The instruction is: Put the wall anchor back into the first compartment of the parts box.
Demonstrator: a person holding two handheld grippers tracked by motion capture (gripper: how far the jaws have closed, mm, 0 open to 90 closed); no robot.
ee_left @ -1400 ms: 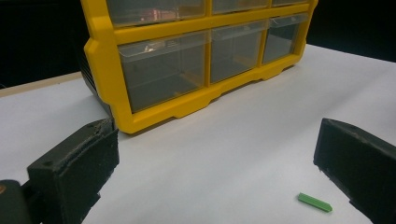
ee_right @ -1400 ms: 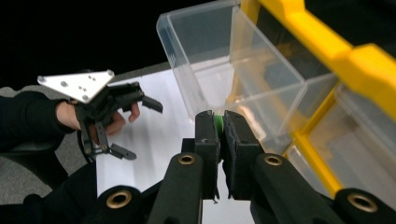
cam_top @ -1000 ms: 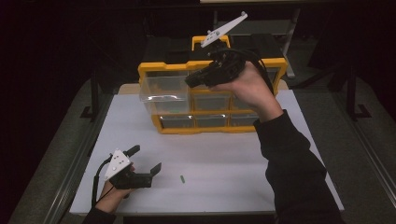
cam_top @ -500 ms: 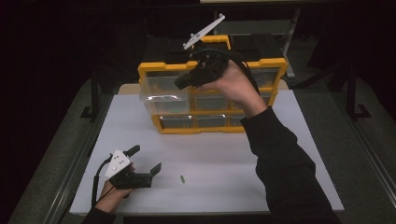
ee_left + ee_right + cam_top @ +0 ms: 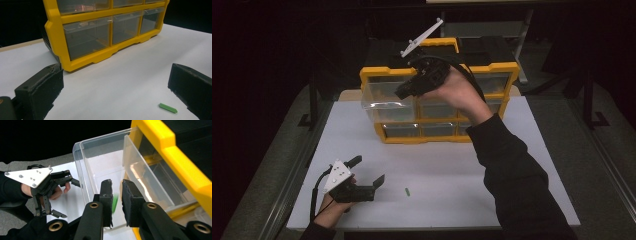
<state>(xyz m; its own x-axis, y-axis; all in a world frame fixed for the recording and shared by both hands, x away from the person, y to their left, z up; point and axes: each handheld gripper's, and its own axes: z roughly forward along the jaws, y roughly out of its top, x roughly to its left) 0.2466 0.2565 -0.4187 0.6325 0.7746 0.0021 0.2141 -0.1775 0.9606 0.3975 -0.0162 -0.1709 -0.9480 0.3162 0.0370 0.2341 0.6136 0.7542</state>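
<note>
At the lower left of the high view, the left tongs (image 5: 371, 172) rest low over the white bench (image 5: 447, 185), held in the person's left hand (image 5: 332, 210), jaws spread wide apart with nothing between them. In the left gripper view the same jaws stand far apart at the bottom corners, and a small green stick (image 5: 168, 108) lies on the bench just inside the right-hand jaw; in the high view it lies just right of those tongs (image 5: 407, 191). Further right, at the upper middle of the high view, a yellow drawer cabinet (image 5: 439, 102) with clear drawers stands on the bench. Its upper left clear drawer (image 5: 387, 97) is pulled out. The right hand (image 5: 459, 90) holds the right tongs (image 5: 404, 90) above that open drawer. In the right gripper view, the right tongs (image 5: 117, 200) are slightly parted, and a blurred green piece (image 5: 115, 203) shows in the narrow gap between them, over the open drawer (image 5: 105, 170); whether the jaws touch it cannot be told.
</note>
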